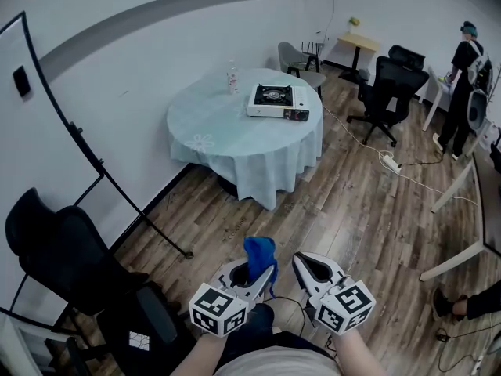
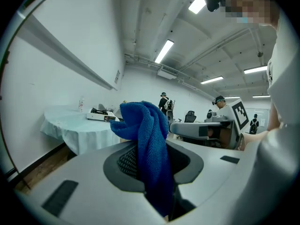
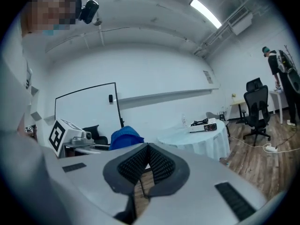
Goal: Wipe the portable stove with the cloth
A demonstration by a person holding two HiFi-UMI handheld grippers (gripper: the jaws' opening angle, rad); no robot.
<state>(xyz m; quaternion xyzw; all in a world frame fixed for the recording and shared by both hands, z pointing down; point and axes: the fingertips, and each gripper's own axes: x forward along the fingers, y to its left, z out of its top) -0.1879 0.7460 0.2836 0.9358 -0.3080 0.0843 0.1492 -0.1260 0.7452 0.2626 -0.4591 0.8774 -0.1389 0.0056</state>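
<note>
Left gripper view: left gripper (image 2: 151, 159) clamped on the blue cloth (image 2: 146, 139), which is pinched low between the jaws with the rest bunched up above them. The head view only shows the cloth poking out past the tips.

Right gripper view: right gripper (image 3: 148, 149) has its ribbed pads (image 3: 161, 165) meeting at the tip, nothing between them. This view also catches the cloth and the left gripper's marker cube off to its left; the left gripper view catches the right one's cube likewise.

Pose, head view: both grippers low, close to the person's body, side by side and near each other, jaws pointing ahead toward the table. Forearms enter from the bottom edge.

Counts: 2 grippers, 1 cloth, 1 portable stove (image 1: 278, 100), 1 bottle (image 1: 232, 77), 1 round table (image 1: 227, 131) with pale tablecloth.

Stove sits on the far side of the table, bottle just beside it on the left. Both are well apart from the grippers, with wood floor between.

Further out: black office chair (image 1: 55, 249) near left, power strip (image 1: 390, 162) on the floor, 1 person (image 1: 467, 73) standing far right.
</note>
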